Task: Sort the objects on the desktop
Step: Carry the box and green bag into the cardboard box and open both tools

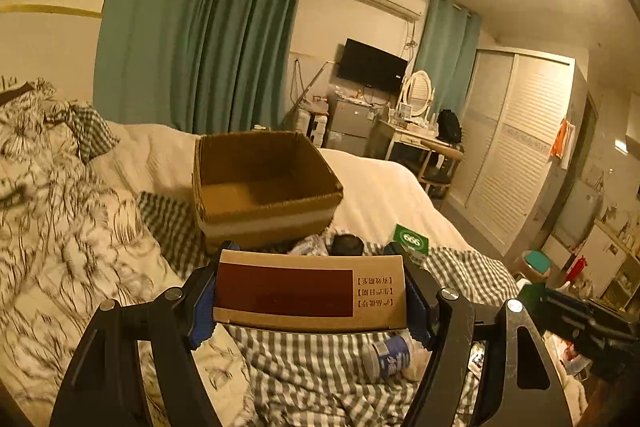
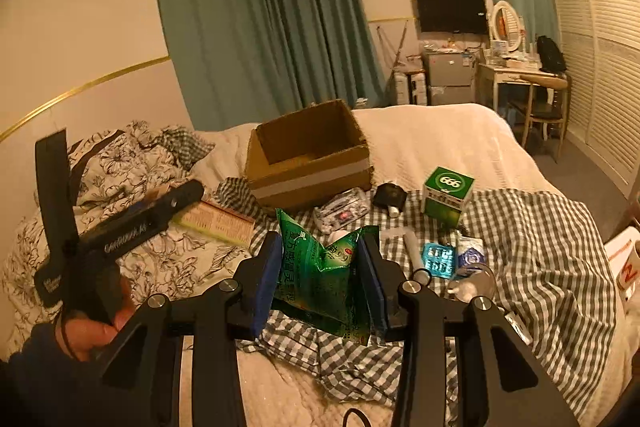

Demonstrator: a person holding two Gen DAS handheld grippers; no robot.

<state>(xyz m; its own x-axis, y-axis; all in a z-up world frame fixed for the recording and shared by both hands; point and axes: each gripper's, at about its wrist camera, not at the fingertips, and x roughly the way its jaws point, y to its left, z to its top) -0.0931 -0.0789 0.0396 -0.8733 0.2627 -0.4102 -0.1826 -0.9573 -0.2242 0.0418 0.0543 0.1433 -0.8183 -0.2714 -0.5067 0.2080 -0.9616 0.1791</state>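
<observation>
My left gripper [image 1: 310, 291] is shut on a flat tan and dark red medicine box [image 1: 308, 293], held above the bed in front of the open cardboard box [image 1: 264, 183]. My right gripper [image 2: 320, 267] is shut on a crumpled green foil pouch [image 2: 320, 279], held over the checked cloth [image 2: 520, 247]. The cardboard box [image 2: 312, 155] lies beyond it on the bed. In the right wrist view the left gripper [image 2: 120, 227] shows at the left with the tan box [image 2: 216, 219] in it.
On the checked cloth lie a green 666 box [image 2: 448, 195], a blue blister pack [image 2: 440, 259], a small blue and white box [image 2: 472, 259], a black item [image 2: 390, 195] and a clear packet [image 2: 344, 207]. A small bottle [image 1: 390, 353] lies under the left gripper. A floral quilt [image 1: 60, 207] lies at the left.
</observation>
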